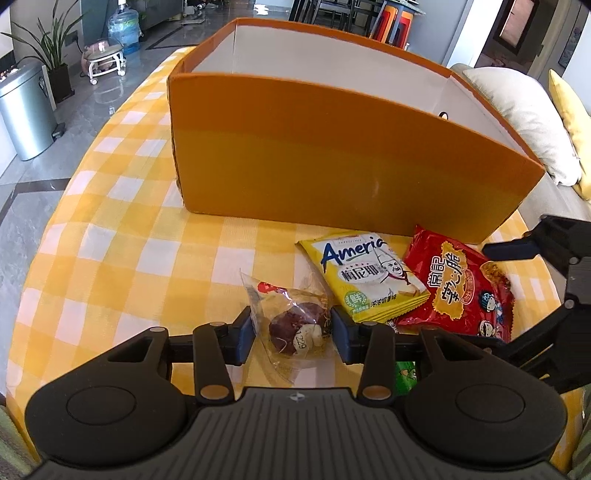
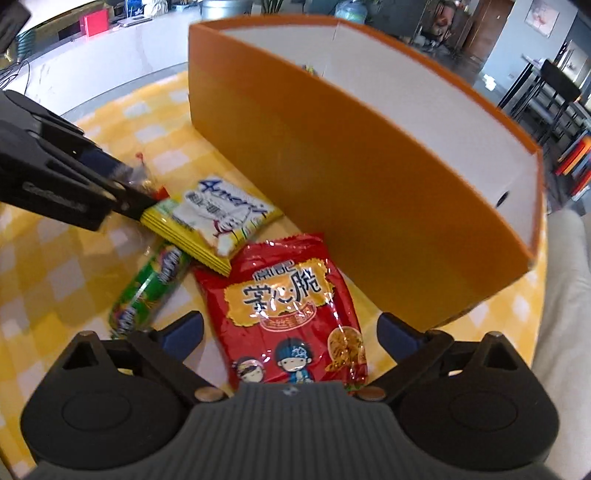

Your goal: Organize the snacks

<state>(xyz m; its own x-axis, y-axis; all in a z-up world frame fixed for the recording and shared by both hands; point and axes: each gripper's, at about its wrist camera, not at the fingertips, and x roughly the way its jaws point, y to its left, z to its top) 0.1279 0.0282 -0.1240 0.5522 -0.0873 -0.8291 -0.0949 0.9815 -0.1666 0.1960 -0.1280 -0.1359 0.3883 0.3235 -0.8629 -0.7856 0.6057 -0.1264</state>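
My left gripper (image 1: 292,338) is shut on a clear-wrapped dark pastry (image 1: 295,328), its blue pads touching both sides of the wrapper just above the cloth. Right of it lie a yellow-and-white packet (image 1: 365,280), a red packet (image 1: 458,291) and a green roll (image 1: 406,373). In the right wrist view my right gripper (image 2: 291,330) stands wide open astride the red packet (image 2: 291,302), pads clear of it. The yellow packet (image 2: 218,221) and green roll (image 2: 147,291) lie to its left. The big orange box (image 1: 332,158) (image 2: 369,192) stands open-topped behind the snacks.
A yellow-and-white chequered cloth (image 1: 129,240) covers the table. Beige cushions (image 1: 517,110) sit past the table's right edge. On the floor to the left are a metal bin (image 1: 26,110) and a water bottle (image 1: 123,27). The left gripper's fingers (image 2: 92,192) reach in from the left.
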